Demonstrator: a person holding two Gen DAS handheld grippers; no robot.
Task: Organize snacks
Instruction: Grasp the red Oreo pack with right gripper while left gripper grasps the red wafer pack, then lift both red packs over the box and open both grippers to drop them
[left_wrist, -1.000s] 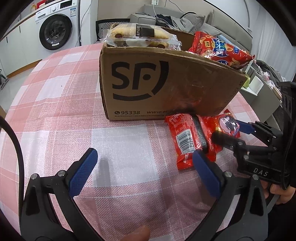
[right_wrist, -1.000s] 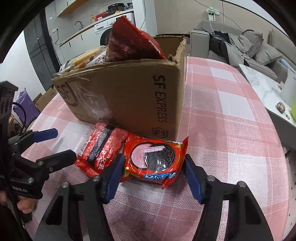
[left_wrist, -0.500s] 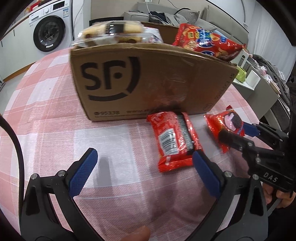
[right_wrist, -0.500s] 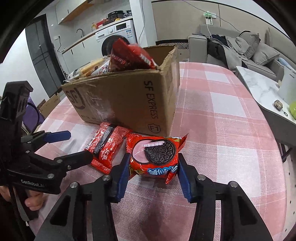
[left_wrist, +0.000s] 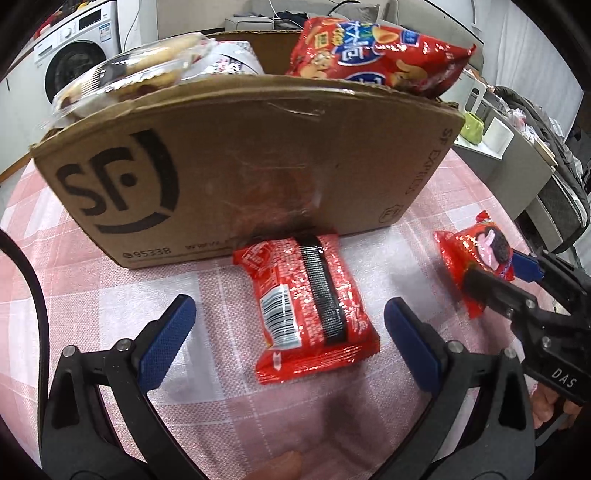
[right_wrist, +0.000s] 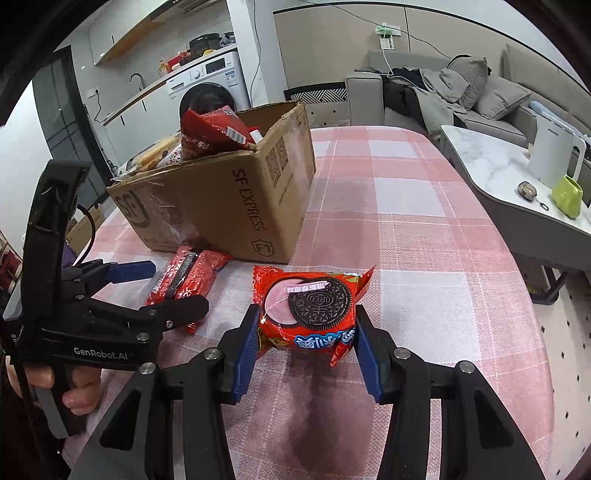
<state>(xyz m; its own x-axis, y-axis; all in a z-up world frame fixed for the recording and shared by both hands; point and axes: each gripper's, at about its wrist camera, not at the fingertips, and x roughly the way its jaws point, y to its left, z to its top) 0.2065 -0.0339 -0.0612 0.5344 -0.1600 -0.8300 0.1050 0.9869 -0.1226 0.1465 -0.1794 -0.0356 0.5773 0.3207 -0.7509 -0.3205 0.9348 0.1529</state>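
Right gripper (right_wrist: 306, 343) clamped on the red Oreo pack (right_wrist: 308, 308) at lower centre of the right wrist view, lifted above the pink checked tablecloth (right_wrist: 424, 236). Left gripper (left_wrist: 288, 332) spread wide, bracketing the red barcode snack pack (left_wrist: 306, 299) lying flat at centre frame, touching neither pad. Behind, cardboard box (left_wrist: 240, 166) filled with snacks, including a chip bag (left_wrist: 373, 51) at upper right.

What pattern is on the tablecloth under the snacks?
Pink and white checks on the tablecloth, clearest in the right wrist view.
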